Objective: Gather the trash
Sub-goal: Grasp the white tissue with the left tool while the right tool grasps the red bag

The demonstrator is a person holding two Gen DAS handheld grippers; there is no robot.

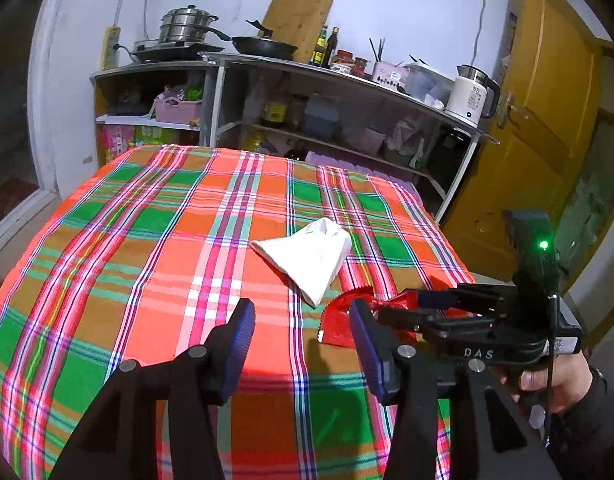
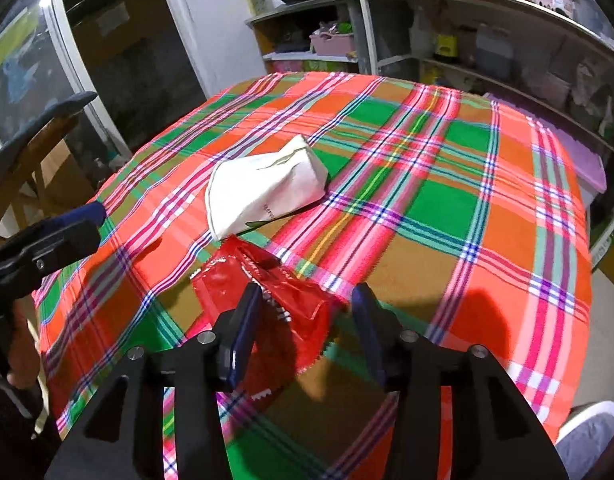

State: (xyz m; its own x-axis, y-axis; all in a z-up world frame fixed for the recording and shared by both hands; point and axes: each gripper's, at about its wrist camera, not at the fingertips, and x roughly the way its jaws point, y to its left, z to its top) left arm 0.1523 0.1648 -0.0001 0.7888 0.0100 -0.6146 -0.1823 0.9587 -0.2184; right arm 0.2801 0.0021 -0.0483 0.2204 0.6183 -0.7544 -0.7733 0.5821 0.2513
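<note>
A red crinkled wrapper (image 2: 263, 292) lies on the plaid tablecloth (image 2: 427, 208) near its front edge. A white paper bag (image 2: 263, 188) lies on its side just beyond the wrapper. My right gripper (image 2: 305, 308) is open, with its jaws on either side of the wrapper's near end, close over it. In the left wrist view the wrapper (image 1: 339, 316) shows beside the right gripper (image 1: 403, 306), and the white bag (image 1: 311, 256) lies in mid-table. My left gripper (image 1: 303, 334) is open and empty above the cloth, left of the wrapper.
Metal shelves (image 1: 347, 80) with a pan, pots, bottles and a white kettle (image 1: 473, 96) stand behind the table. A yellow door (image 1: 547, 120) is at the right. A wooden chair (image 2: 35, 152) stands left of the table.
</note>
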